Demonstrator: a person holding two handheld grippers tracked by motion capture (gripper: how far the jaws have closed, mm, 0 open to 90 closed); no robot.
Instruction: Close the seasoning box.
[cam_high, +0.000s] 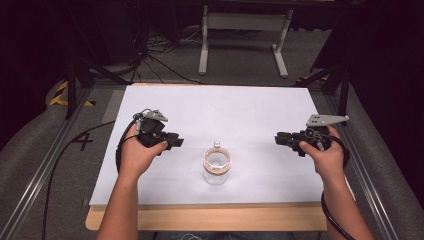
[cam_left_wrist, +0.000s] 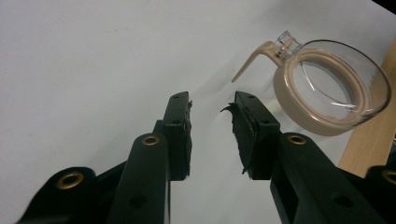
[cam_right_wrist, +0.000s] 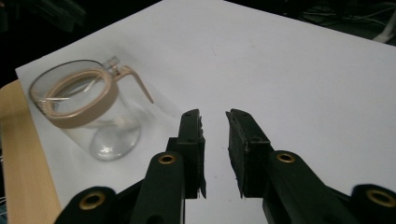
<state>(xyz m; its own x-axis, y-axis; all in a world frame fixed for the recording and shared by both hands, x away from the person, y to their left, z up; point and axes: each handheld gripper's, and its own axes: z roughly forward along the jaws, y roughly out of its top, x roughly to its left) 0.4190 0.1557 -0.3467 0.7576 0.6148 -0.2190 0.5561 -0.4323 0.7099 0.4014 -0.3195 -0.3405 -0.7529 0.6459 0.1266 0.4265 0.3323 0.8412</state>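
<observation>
A: Since the glass jar (cam_high: 217, 166) stands low in the middle of the high view, between my grippers, which is nearer?

B: The left gripper (cam_high: 176, 141), slightly; the right gripper (cam_high: 278, 138) sits farther out. Both aim inward, jaws parted narrowly, empty.

A: Handle?

B: From my left gripper view, upper right, the tan handle (cam_left_wrist: 250, 60) points toward the jaws. The right gripper view, upper left, shows the clear base (cam_right_wrist: 114, 142).

Lab: black curtains, floor cables (cam_high: 165, 65), aluminium rails (cam_high: 45, 170)
</observation>
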